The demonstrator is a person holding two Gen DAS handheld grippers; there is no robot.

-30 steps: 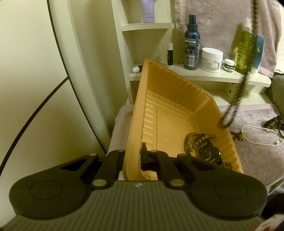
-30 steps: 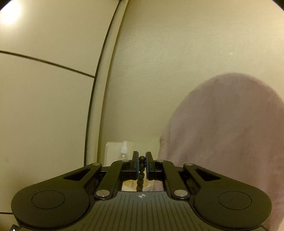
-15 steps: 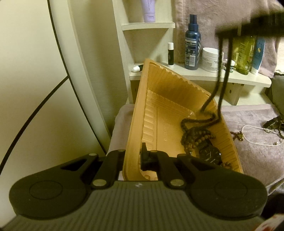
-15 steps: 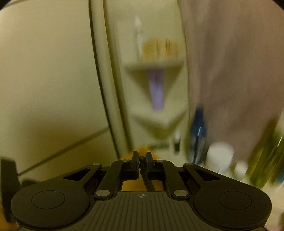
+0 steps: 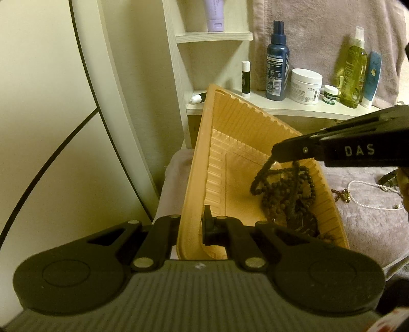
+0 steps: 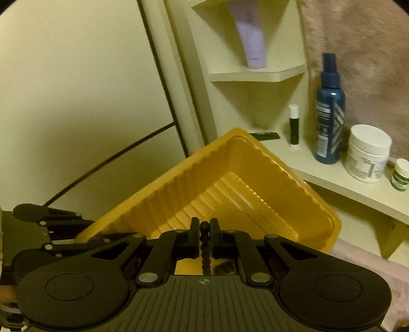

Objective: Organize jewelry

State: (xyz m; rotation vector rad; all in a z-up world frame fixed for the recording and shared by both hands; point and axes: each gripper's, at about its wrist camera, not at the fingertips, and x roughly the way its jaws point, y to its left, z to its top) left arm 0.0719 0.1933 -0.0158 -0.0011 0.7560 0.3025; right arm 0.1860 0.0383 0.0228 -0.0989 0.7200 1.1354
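hidden: pile of beads (image 5: 288,196), strands perhaps tangled | cut off: pearl strand (image 5: 368,204)

Looks like a bedroom or dressing corner in someone's home. There's a pale corner shelf (image 5: 281,108) loaded with toiletries: a blue spray bottle (image 5: 277,61), a white cream jar (image 5: 306,85), a lip balm stick (image 5: 246,78), a yellow-green bottle (image 5: 352,69), plus a lilac tube (image 5: 214,12) on the upper tier. A fuzzy mauve blanket (image 5: 370,222) covers the surface below and hangs behind the shelf, with a pearl strand (image 5: 368,201) lying near its right edge.
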